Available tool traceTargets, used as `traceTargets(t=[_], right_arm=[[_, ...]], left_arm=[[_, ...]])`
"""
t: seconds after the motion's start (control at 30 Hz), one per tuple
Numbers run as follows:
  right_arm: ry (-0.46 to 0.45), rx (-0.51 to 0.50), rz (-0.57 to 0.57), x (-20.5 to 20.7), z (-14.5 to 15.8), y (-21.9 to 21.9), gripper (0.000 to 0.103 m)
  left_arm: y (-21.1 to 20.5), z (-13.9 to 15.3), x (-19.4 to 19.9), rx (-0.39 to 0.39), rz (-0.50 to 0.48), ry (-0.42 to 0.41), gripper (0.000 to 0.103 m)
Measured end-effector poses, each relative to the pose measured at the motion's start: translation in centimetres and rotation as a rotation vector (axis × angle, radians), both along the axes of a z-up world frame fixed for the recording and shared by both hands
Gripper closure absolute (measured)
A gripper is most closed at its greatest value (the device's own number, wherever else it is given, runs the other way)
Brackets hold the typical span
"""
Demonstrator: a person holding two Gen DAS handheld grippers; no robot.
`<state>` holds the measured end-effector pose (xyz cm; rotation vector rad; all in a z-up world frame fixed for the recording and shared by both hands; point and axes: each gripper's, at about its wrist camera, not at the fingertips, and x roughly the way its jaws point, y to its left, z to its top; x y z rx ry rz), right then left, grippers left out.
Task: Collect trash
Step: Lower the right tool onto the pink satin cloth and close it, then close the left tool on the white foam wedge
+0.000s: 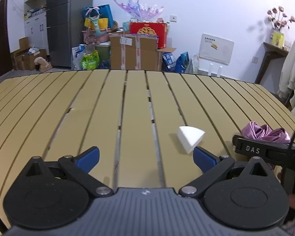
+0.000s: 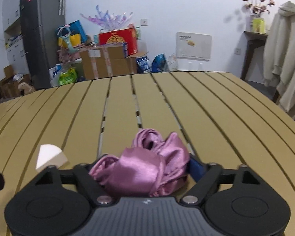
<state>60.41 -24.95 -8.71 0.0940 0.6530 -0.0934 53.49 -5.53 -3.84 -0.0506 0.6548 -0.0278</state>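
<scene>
Left gripper (image 1: 146,158) fingers spread wide; right gripper (image 2: 141,169) apparently half-closed.

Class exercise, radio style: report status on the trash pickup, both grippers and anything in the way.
Left gripper open, empty, white foam wedge by its right finger. Right gripper closing around crumpled purple fabric; firm grip unconfirmed. Slatted table otherwise unobstructed.

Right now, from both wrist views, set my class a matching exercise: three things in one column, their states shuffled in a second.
1. white foam wedge
2. purple satin cloth
3. left gripper

A. open, nothing between its fingers
B. lying free on the slatted table
C. bunched in the right gripper

Pairs: 1-B, 2-C, 3-A
</scene>
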Motion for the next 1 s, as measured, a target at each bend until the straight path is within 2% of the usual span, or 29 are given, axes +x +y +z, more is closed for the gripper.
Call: traceTargets(t=[0.07,0.17,0.23,0.37,0.6,0.67,0.7,0.73,0.8,0.83,1.0], right_arm=[[-0.026,0.045,-0.001,-0.7,0.1,-0.7,0.056],[-0.071,0.144,0.003,-1.6,0.1,-2.4,0.065],[-0.112,0.2,-0.001,-2.3,0.1,-3.6,0.068],[-0.166,0.223,-0.02,-3.2,0.2,-4.9,0.069],[-0.168,0.25,-0.04,-2.6,-0.2,-6.6,0.069],[-0.169,0.251,-0.045,-2.7,-0.1,-6.9,0.069],[-0.17,0.249,-0.049,-2.8,-0.2,-6.9,0.069],[-0.17,0.246,-0.05,-2.7,-0.2,-7.0,0.069],[-0.169,0.242,-0.045,-2.5,-0.1,-6.8,0.069],[-0.169,0.241,-0.044,-2.4,-0.1,-6.7,0.069],[-0.177,0.233,-0.031,-2.5,0.1,-6.4,0.069]], left_arm=[[-0.8,-0.1,0.7,0.007,-0.012,0.009,0.0],[-1.9,-0.6,1.8,0.01,-0.023,0.029,0.0],[-2.6,-0.9,2.5,0.006,-0.027,0.039,0.0],[-4.2,-1.5,3.7,0.013,-0.03,0.043,0.0],[-6.2,-2.4,5.4,0.045,-0.016,0.039,0.002],[-6.6,-2.5,5.7,0.054,-0.013,0.045,0.014],[-6.7,-2.6,5.8,0.052,-0.017,0.052,0.026],[-6.8,-2.6,5.9,0.052,-0.021,0.057,0.043],[-6.9,-2.7,6.0,0.047,-0.034,0.059,0.058],[-6.9,-2.7,5.9,0.042,-0.044,0.052,0.069],[-6.9,-2.5,5.4,0.036,-0.057,0.039,0.073]])
